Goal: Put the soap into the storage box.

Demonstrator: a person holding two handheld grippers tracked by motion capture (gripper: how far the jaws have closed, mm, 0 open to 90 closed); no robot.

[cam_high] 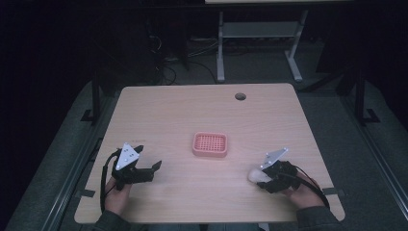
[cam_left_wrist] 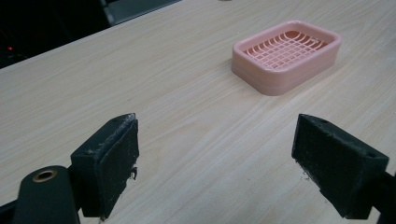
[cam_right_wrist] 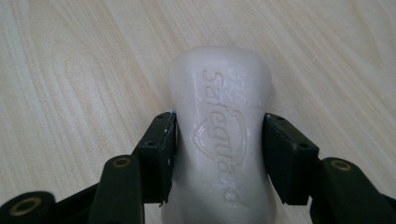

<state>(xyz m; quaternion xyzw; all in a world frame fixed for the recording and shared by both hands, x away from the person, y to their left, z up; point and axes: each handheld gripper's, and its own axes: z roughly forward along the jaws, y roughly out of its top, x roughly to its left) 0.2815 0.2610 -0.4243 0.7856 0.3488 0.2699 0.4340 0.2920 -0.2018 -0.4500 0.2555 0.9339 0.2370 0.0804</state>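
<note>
near the bench's front right corner, we have our right gripper [cam_right_wrist: 218, 140] clamped on the white soap bar [cam_right_wrist: 219, 126], both pads pressed to its narrow waist as it lies on the wood. near the front left corner our left gripper [cam_left_wrist: 215, 163] sits with jaws spread wide and nothing between them. toward the bench's [cam_high: 168, 110] middle sits the pink soap dish [cam_high: 210, 145], well apart from the bar.

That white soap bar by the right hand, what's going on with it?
A person holds a tool in each hand at a wooden table. The right tool is clamped on the sides of the white soap bar. The left tool is open with nothing between its pads. A pink soap dish sits mid-table with nothing in it.
</note>
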